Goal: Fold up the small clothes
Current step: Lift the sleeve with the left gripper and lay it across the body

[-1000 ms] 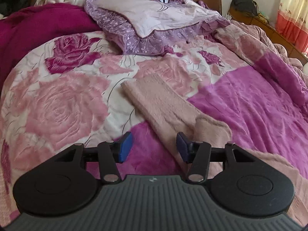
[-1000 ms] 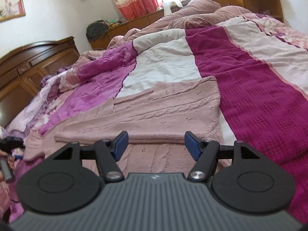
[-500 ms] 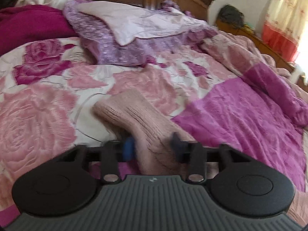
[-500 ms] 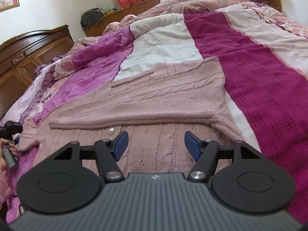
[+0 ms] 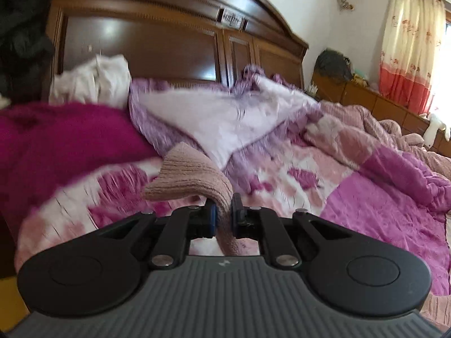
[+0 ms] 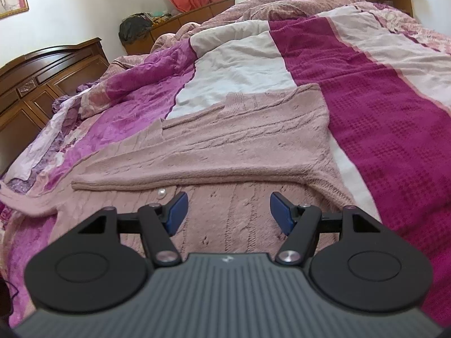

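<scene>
Bedroom, bed under patchwork quilt carries our work. Pink knit cardigan lies spread on bed, just ahead of right gripper, whose jaws stand released, nothing between. Sleeve of cardigan lifted off bed; left gripper just closed, clenched on it. We judge knit soft, light, stretchy, droopy; take hold at cuffs and hems. Beyond cardigan: pillow, headboard.
</scene>
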{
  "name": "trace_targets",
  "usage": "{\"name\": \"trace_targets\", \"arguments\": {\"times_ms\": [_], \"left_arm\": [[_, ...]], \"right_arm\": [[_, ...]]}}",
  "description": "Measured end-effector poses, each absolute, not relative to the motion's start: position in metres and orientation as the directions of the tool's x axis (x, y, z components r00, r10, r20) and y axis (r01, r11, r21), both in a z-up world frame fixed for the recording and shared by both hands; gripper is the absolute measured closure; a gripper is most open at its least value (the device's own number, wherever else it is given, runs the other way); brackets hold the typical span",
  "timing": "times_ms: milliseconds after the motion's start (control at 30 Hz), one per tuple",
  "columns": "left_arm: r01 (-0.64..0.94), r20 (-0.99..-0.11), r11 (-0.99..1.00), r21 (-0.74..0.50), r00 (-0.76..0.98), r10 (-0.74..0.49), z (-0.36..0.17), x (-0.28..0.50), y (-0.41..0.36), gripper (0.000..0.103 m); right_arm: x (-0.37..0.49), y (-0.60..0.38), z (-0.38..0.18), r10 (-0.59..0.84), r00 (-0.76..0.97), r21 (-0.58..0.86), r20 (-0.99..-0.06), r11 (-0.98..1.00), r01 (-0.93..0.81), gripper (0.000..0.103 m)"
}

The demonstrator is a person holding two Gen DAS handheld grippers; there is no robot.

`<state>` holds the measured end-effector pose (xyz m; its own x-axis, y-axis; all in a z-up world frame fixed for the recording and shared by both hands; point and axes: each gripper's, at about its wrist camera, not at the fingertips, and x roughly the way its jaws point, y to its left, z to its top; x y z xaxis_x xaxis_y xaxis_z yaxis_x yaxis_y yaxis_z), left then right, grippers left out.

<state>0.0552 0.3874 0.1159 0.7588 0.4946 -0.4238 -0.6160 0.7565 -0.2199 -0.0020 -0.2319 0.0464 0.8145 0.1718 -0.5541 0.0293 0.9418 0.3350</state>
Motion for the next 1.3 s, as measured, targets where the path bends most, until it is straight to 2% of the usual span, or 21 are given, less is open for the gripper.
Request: {"name": "trace_targets", "arguments": {"times_ms": [233, 500, 700, 900, 1133, 1300], "left_arm": [[-0.502, -0.349, 0.82, -0.277, 0.847, 0.401, 0.152, 0.033, 0.367, 0.092], [-0.29, -0.295, 0.886, -0.362, 0.937, 0.186, 0.183, 0.052, 0.298, 0.092], [-0.107, -0.233, 0.895, -0.432, 0.973, 0.004, 0.204, 0.077, 0.219, 0.092], [0.053, -0.177, 0.913, -0.404, 0.975, -0.135, 0.227, 0.102, 0.124, 0.092], [0.168, -0.204, 0.884, -0.437, 0.938, -0.28, 0.224, 0.129, 0.012, 0.092], [0.22, -0.299, 0.895, -0.388, 0.889, -0.348, 0.186, 0.136, -0.067, 0.092]], "right_arm": [[0.0, -0.226, 0.047, 0.197, 0.806, 0.33, -0.559, 0.944, -0.002, 0.036], [0.002, -0.227, 0.048, 0.205, 0.802, 0.336, -0.56, 0.942, -0.006, 0.036], [-0.001, -0.235, 0.045, 0.205, 0.806, 0.355, -0.556, 0.935, 0.007, 0.036], [-0.006, -0.25, 0.048, 0.196, 0.825, 0.384, -0.53, 0.923, 0.028, 0.036], [-0.008, -0.268, 0.049, 0.194, 0.84, 0.424, -0.506, 0.905, 0.046, 0.036], [-0.011, -0.282, 0.047, 0.176, 0.851, 0.44, -0.495, 0.895, 0.071, 0.036]]}}
